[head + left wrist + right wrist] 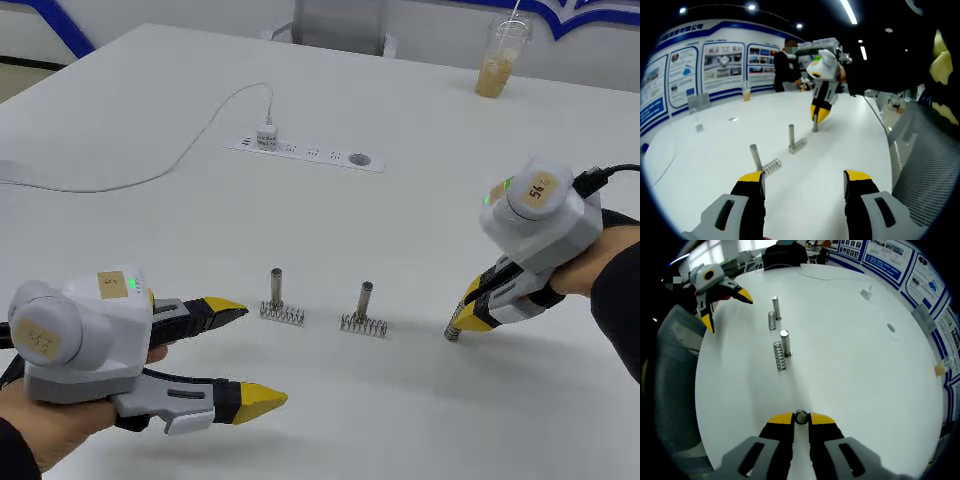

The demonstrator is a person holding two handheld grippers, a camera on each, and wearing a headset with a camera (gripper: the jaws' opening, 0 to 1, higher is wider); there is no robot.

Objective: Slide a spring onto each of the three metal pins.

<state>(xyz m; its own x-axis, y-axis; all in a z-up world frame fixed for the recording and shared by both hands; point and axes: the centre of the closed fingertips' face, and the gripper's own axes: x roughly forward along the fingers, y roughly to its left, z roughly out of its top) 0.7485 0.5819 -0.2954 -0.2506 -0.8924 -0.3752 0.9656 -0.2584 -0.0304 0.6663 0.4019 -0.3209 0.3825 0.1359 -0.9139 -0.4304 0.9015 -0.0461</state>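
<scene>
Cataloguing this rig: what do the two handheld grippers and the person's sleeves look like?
Left gripper and right gripper: white-grey housings, black jaws tipped yellow, a green light and a tan sticker each. A black cable leaves the right one. Sleeves are dark.

A white table (400, 110) is spread beneath the left gripper (262, 355) and the right gripper (462, 322). Well ahead of the left gripper a white power strip (305, 152) is laid flat, and a white cable (195, 142) is trailed from it to that gripper's left. Far beyond the right gripper a clear cup (498, 60) with a straw is stood, and a grey chair (335, 25) is drawn up at the table's far edge. In the left gripper view, display boards (725, 60) are hung on the wall to the gripper's left, strip lights (849, 11) are lit overhead, and a mesh chair back (925, 160) is seen at its right.
</scene>
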